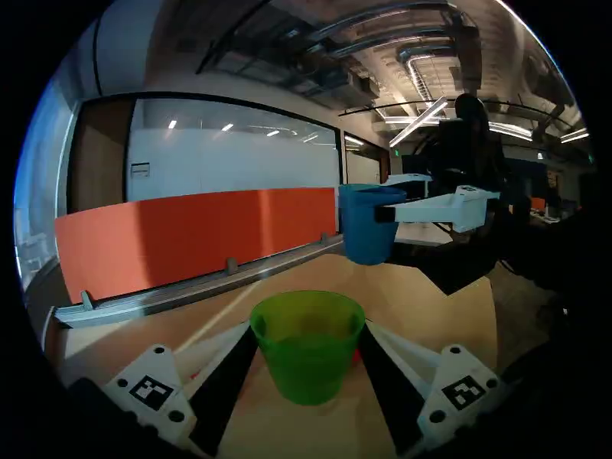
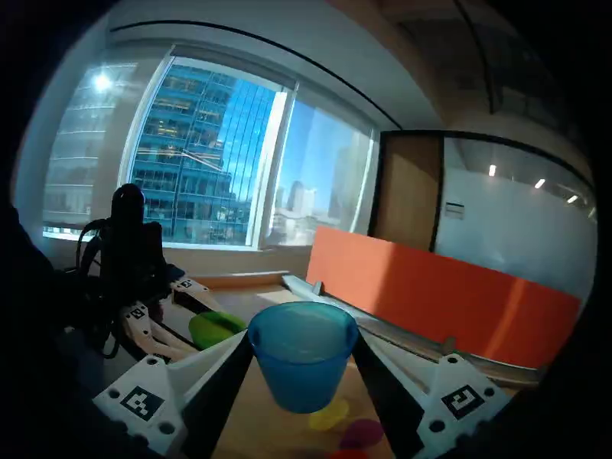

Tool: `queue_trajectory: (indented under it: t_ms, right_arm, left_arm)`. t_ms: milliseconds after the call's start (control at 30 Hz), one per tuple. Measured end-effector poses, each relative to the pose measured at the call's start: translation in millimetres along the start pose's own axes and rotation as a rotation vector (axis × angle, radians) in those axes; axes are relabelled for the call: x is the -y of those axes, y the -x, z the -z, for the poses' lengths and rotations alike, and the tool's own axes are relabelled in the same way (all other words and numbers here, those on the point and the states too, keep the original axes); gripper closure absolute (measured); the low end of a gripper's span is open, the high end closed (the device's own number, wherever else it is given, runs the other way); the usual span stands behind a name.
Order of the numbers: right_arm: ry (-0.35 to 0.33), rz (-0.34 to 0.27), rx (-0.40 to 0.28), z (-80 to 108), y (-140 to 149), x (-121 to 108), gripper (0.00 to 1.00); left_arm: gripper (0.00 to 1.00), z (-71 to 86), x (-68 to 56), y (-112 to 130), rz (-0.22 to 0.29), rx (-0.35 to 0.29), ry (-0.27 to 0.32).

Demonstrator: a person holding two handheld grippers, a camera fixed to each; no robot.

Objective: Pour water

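left hand-held gripper [image 1: 307, 336] clamps green cup [image 1: 307, 363], right hand-held gripper [image 2: 304, 344] clamps blue cup [image 2: 303, 371]

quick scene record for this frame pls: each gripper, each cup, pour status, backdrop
left gripper: shut on green cup
right gripper: shut on blue cup
blue cup pose: in the air above the table, roughly upright, beyond the green cup in the left gripper view
contents: cannot tell for either cup
pour: no stream visible, not yet started
backdrop: orange partition, big window
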State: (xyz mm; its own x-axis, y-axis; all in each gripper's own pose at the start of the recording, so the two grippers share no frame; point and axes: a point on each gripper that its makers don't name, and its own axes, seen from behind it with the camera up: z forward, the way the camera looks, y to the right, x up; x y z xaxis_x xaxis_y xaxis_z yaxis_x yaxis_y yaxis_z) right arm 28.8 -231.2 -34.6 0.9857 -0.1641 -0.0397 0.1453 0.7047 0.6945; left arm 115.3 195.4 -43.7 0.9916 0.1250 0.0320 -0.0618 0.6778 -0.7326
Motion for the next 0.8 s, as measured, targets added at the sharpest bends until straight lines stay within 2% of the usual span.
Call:
queue_trajectory:
  t_ms: [267, 567, 800]
  right_arm:
    - [0.010, -0.019, 0.042, 9.7, 36.0, -9.3, 0.10]
    - [-0.014, -0.037, 0.078, 11.4, 71.5, -4.7, 0.09]
    - [-0.043, -0.048, 0.107, 11.2, 94.2, -2.0, 0.09]
  left_arm:
    - [0.14, 4.4, 14.7, 23.0, -0.016, 0.061, -0.031]
    - [0.14, 6.1, 22.4, 48.5, -0.017, 0.129, -0.034]
    - [0.14, 4.5, 26.2, 77.1, -0.023, 0.203, -0.036]
